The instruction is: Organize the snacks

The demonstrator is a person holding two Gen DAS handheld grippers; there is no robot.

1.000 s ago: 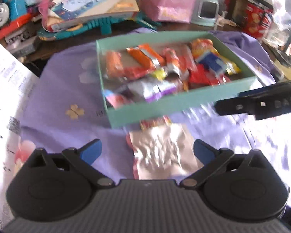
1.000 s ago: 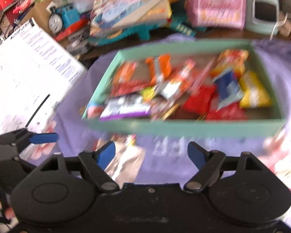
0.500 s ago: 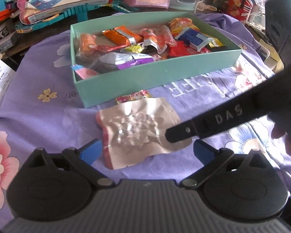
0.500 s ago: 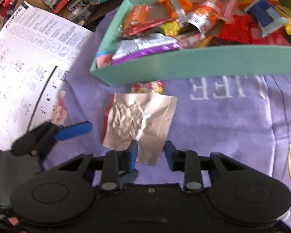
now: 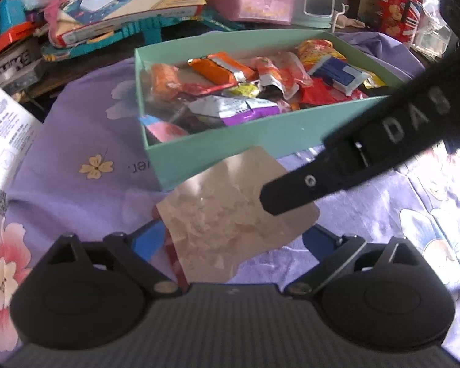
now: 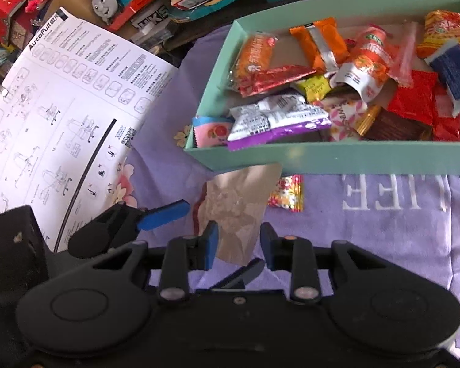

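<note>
Your right tongs [image 6: 237, 239] have just been closing and now stand narrow, pinched on the lower end of the silver packet [image 6: 236, 202], which looks tipped up off the purple cloth [image 6: 383, 245] with its far edge against the near wall of the teal box [image 6: 322, 156]. Your left tongs [image 5: 233, 236] have eased in a little but stand wide: the packet's near end lies between their blue pads [image 5: 147, 239], which do not press on it.

As for the job, you look most of the way through. The box, sitting toward the far edge of the cloth, already holds a mixed heap of wrapped snacks [image 6: 322, 76]: orange, red, purple, yellow and blue. Two things show outside it. One is the silver packet you are gripping. The other is a small bright sweet packet [image 6: 286, 193] lying flat on the cloth, just beside the box's near wall and partly under the silver one's far corner.

I judge that what remains is to carry the silver packet over that near wall and drop it in, then come back for the little sweet. Whether anything more waits past the cloth's right edge, these views do not show
</note>
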